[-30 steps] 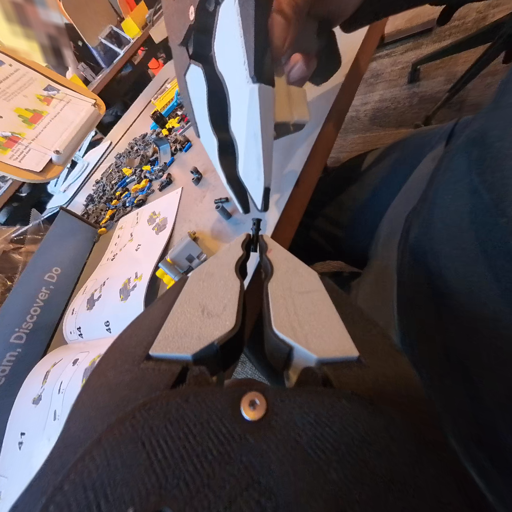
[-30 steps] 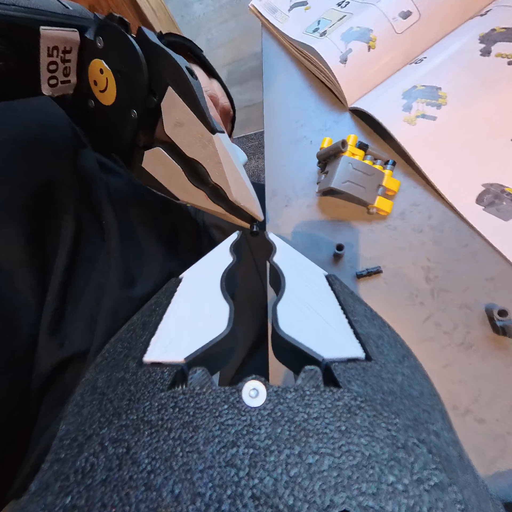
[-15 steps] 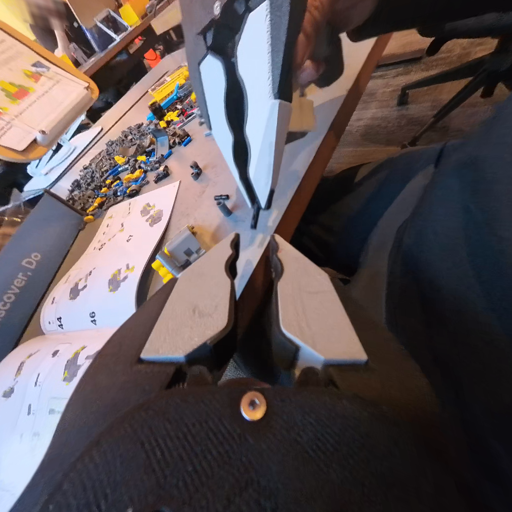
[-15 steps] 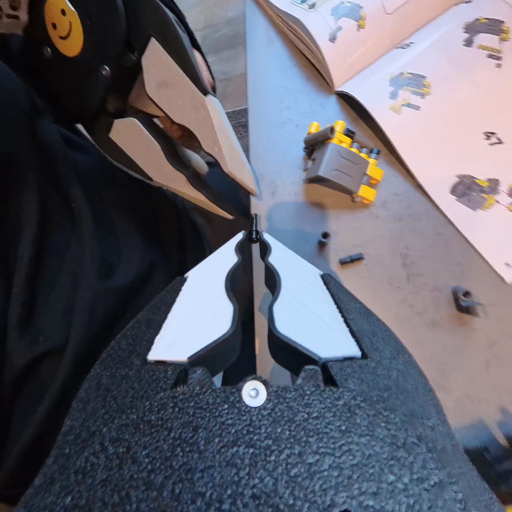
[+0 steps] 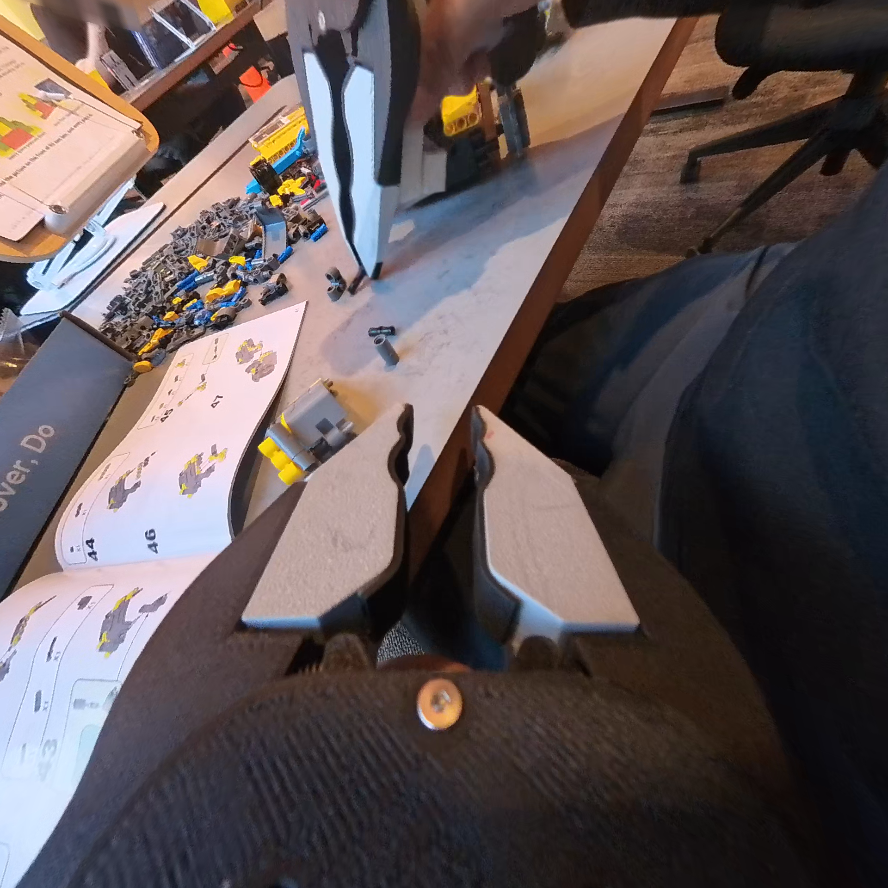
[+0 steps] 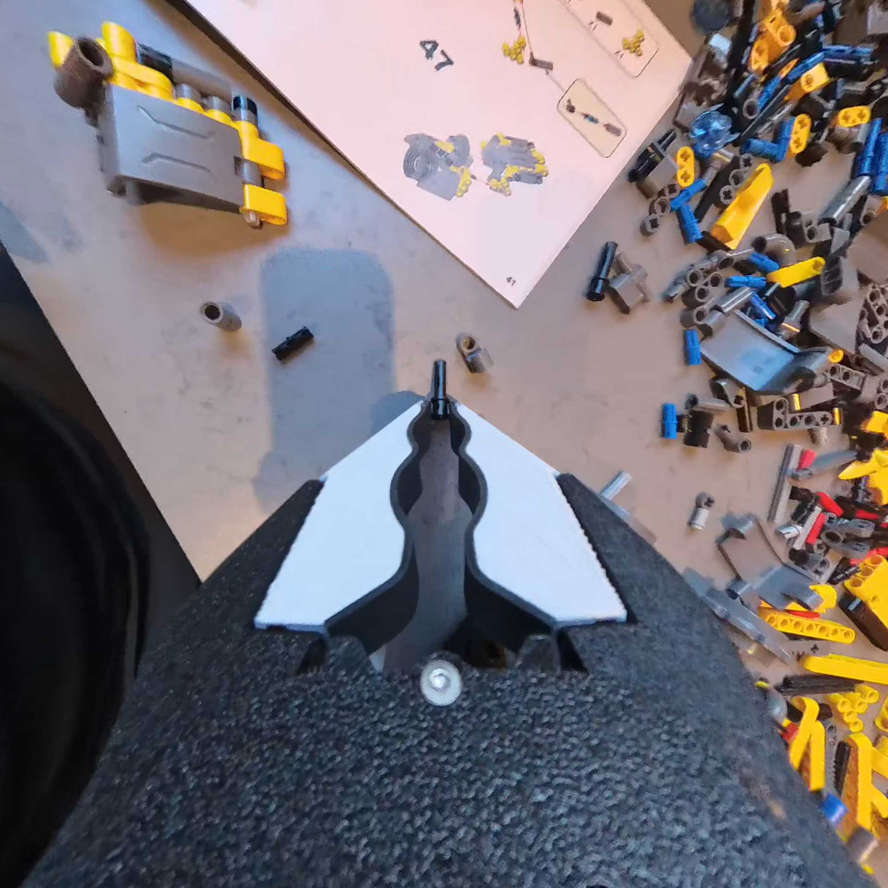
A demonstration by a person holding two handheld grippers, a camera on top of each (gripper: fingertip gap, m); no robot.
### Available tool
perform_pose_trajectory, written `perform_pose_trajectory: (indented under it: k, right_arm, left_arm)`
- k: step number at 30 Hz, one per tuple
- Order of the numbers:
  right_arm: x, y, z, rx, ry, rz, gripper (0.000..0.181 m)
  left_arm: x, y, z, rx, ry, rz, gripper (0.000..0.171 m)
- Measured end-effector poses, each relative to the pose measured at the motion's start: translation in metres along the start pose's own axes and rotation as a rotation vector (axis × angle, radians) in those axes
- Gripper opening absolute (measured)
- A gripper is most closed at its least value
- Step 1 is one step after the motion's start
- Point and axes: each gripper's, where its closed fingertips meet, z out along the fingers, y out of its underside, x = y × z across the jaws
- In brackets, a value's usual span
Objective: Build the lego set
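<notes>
The left hand-held gripper (image 5: 442,418), jaws apart and empty, hangs over the table edge (image 5: 543,307) beside a grey-and-yellow assembly (image 5: 307,432).

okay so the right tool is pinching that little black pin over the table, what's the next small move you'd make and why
Probably ease the right tool toward the small grey connector just ahead. It is shut on the black pin, whose free end sticks out past the tips, pointing near that connector's open hole. The left tool is open at the table edge, holding nothing, so it could steady the connector.
</notes>
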Motion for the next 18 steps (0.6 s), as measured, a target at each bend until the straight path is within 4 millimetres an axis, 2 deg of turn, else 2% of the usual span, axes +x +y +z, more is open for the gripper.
perform_pose_trajectory:
  k: [18]
  right_arm:
    - [-0.005, 0.0002, 0.0, -0.015, -0.041, -0.017, 0.007]
  left_arm:
    - [0.001, 0.0037, 0.0017, -0.01, 0.019, -0.021, 0.022]
